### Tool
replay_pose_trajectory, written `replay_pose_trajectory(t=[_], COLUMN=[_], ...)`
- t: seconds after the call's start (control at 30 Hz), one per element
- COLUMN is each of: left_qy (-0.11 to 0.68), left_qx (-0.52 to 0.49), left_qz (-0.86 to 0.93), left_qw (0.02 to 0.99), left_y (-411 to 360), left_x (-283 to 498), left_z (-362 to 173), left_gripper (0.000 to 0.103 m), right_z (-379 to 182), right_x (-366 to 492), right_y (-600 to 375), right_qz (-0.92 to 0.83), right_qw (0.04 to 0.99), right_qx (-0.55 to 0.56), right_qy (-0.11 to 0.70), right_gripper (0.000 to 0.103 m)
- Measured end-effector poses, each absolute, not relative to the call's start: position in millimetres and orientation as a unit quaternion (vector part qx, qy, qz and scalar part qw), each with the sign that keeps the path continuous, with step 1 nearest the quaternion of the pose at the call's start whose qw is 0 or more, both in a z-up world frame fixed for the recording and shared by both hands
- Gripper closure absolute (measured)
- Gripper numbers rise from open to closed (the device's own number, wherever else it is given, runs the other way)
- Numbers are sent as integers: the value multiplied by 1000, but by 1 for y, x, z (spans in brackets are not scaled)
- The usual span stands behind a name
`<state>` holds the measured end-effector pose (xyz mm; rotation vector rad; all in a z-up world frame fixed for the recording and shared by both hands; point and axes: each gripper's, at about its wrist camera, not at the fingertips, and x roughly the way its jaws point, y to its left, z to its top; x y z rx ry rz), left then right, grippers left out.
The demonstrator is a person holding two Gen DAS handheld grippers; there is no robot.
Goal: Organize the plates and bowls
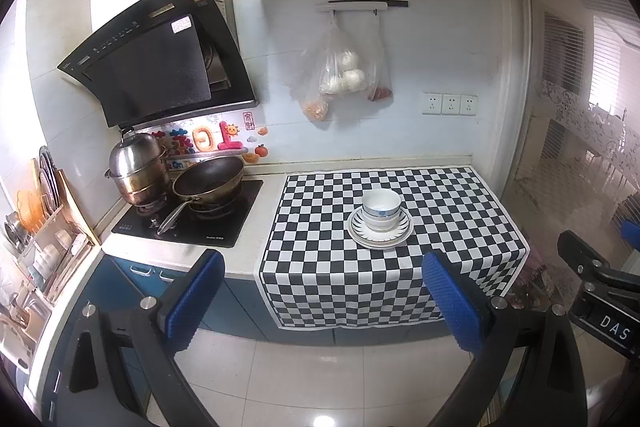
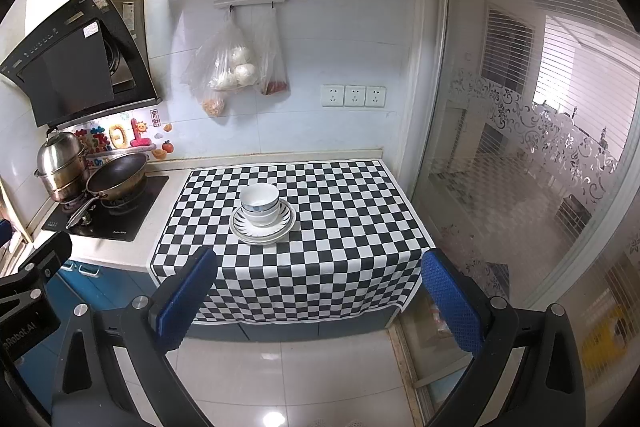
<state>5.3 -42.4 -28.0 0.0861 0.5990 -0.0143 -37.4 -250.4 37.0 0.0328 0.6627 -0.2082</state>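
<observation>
White bowls (image 1: 381,209) (image 2: 259,203) with a blue band sit nested on stacked white plates (image 1: 396,233) (image 2: 282,227) with a dark rayed rim, in the middle of a black-and-white checkered cloth (image 1: 460,211) (image 2: 340,227) on the counter. My left gripper (image 1: 324,291) is open, held back over the floor in front of the counter, well short of the stack. My right gripper (image 2: 318,291) is open too, likewise held back from the counter edge. Neither holds anything. The right gripper's body (image 1: 600,291) shows at the right edge of the left wrist view.
A hob (image 1: 188,215) (image 2: 108,211) to the left carries a steel steamer pot (image 1: 138,171) and a frying pan (image 1: 208,179). A dish rack (image 1: 44,227) with plates stands far left. Bags (image 1: 340,71) hang on the wall. A glass sliding door (image 2: 520,167) bounds the right.
</observation>
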Motion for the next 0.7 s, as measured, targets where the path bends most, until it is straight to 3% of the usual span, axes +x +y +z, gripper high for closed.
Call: replay_pose_trajectory(t=[0.7], left_qy=[297], left_qx=[44], left_qz=[0], left_qw=[954], left_y=[-38], left_x=[12], left_z=[-31], left_gripper=[2], right_z=[34], right_x=[-34], right_y=[-250], right_qz=[-95], right_qw=[941], right_qx=[8], right_qy=[325], right_gripper=[0])
